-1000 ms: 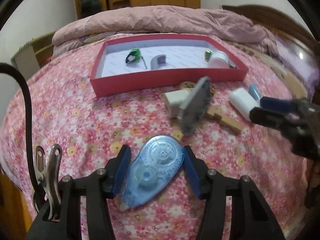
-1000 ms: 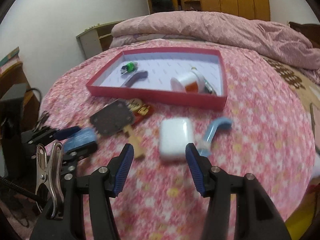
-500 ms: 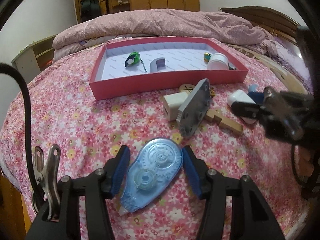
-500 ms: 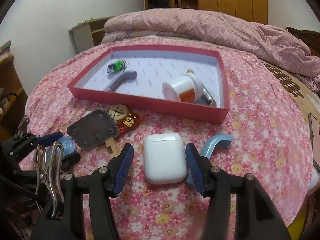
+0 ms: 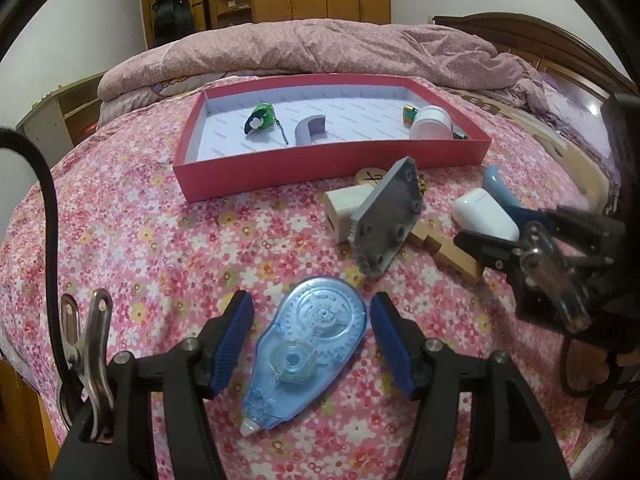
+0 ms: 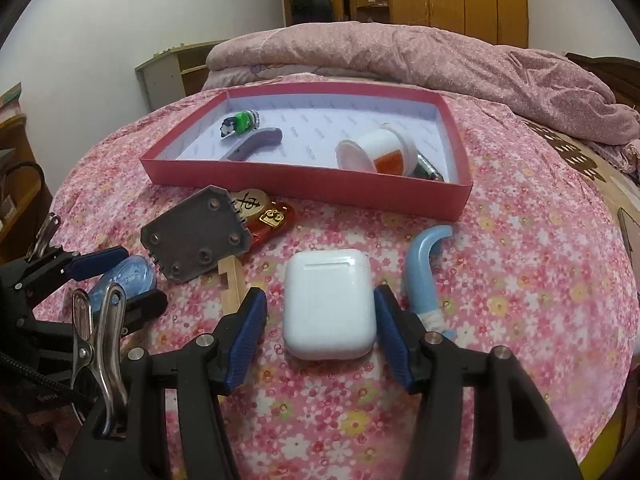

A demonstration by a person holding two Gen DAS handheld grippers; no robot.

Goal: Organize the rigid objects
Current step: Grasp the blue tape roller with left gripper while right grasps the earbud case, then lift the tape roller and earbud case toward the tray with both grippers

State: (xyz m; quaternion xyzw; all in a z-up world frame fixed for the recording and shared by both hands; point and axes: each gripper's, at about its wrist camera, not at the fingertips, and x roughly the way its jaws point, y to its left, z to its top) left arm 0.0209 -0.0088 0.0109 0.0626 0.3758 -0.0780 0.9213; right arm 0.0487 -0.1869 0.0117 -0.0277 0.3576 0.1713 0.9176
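A blue correction-tape dispenser [image 5: 308,352] lies on the floral bedspread between the open fingers of my left gripper [image 5: 311,344], with gaps on both sides. A white earbud case [image 6: 330,304] lies between the open fingers of my right gripper [image 6: 320,330], also untouched. The case also shows in the left wrist view [image 5: 484,212], and the dispenser in the right wrist view [image 6: 128,280]. A red tray [image 5: 332,164] behind them holds a green toy [image 5: 260,117], a purple hook [image 5: 310,128] and a white jar [image 5: 430,126].
A grey metal plate [image 5: 388,220] leans on a beige plug adapter [image 5: 344,208] and a wooden piece [image 5: 444,254]. A light blue hook [image 6: 424,268] lies right of the case. A red charm [image 6: 264,212] lies before the tray [image 6: 304,186]. A folded quilt [image 5: 320,48] lies behind.
My right gripper moved forward until its fingers straddle the earbud case. My left gripper stayed around the tape dispenser, its view shifting slightly.
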